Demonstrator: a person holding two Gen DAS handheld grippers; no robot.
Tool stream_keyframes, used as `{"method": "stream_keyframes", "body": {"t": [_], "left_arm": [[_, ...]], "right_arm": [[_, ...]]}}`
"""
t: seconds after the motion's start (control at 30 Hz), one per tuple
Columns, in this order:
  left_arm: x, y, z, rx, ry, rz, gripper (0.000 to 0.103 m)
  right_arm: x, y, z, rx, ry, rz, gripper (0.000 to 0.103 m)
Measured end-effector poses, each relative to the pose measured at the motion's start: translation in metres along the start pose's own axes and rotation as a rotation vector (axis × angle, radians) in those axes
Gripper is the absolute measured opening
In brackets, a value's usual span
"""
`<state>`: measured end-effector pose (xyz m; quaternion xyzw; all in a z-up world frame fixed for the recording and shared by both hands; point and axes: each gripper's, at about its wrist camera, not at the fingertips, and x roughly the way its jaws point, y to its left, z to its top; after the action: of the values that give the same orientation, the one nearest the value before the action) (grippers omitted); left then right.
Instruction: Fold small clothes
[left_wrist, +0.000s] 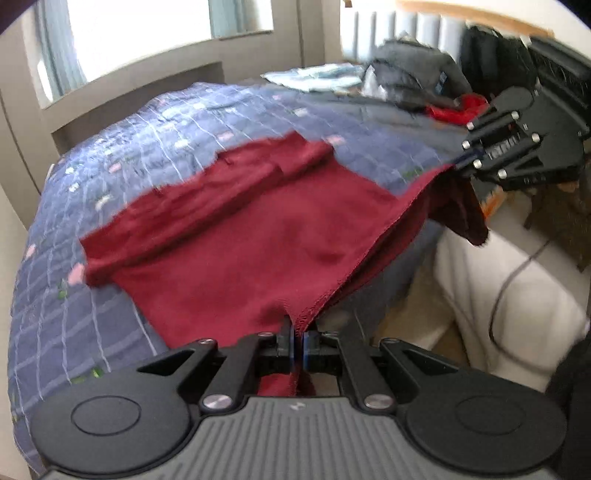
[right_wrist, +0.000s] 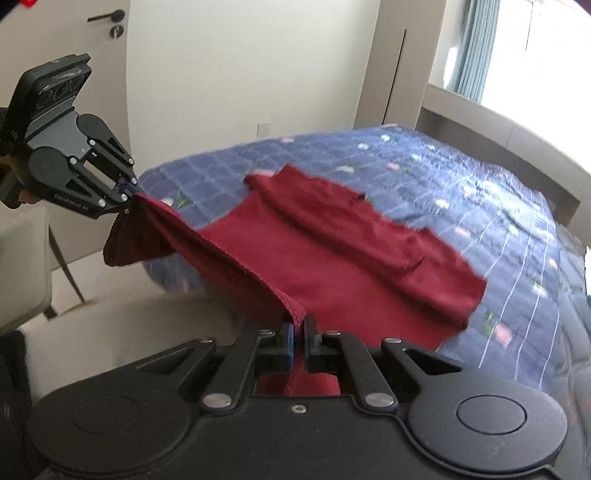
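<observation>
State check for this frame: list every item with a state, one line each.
left gripper: shut on the garment's hem.
right gripper: shut on the same hem, at the other corner.
dark red garment: near edge lifted and stretched between both grippers, far part lying rumpled on the bed.
blue quilt: spread over the bed.

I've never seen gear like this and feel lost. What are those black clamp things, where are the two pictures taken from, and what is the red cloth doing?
A person holds two hand-held grippers, each carrying a camera that looks along its jaws. One picture comes from the left gripper, the other from the right gripper; each also shows the other. A dark red garment lies partly on a blue quilted bed. Both jaws are shut on its near hem, holding that edge up off the bed.
</observation>
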<state>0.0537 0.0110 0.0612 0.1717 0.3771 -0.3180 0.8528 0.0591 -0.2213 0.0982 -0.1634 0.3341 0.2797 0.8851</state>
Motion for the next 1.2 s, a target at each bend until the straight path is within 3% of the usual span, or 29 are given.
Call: {"method": "stream_keyframes", "body": {"t": [0.07,0.2,0.33,0.57,0.8,0.93,1.07,1.2], "left_arm": [[0.000,0.018,0.021,-0.026,-0.016,0.014,0.003],[0.014,0.060,0.071,-0.101,0.028,0.021,0.004],[0.034,0.094,0.115,-0.082,0.043,0.062,0.004],[0.098,0.168,0.168,-0.147,0.094,0.036,0.004],[0.194,0.243,0.191,-0.232,0.125,-0.008,0.004],[0.239,0.264,0.191,-0.174,0.112,-0.040,0.005],[0.274,0.285,0.187,-0.236,0.118,-0.072,0.006],[0.291,0.299,0.182,-0.286,0.110,-0.088,0.018]], "right_arm": [[0.007,-0.019,0.020,-0.013,-0.013,0.000,0.005],[0.026,-0.055,0.059,-0.050,-0.038,-0.019,0.005],[0.054,-0.089,0.090,-0.088,-0.043,-0.055,0.005],[0.138,-0.156,0.125,-0.076,-0.007,-0.058,0.006],[0.226,-0.212,0.129,0.006,0.048,-0.043,0.006],[0.266,-0.238,0.120,0.088,0.081,-0.026,0.006],[0.294,-0.253,0.111,0.145,0.092,-0.015,0.007],[0.313,-0.262,0.100,0.207,0.102,-0.011,0.011]]}}
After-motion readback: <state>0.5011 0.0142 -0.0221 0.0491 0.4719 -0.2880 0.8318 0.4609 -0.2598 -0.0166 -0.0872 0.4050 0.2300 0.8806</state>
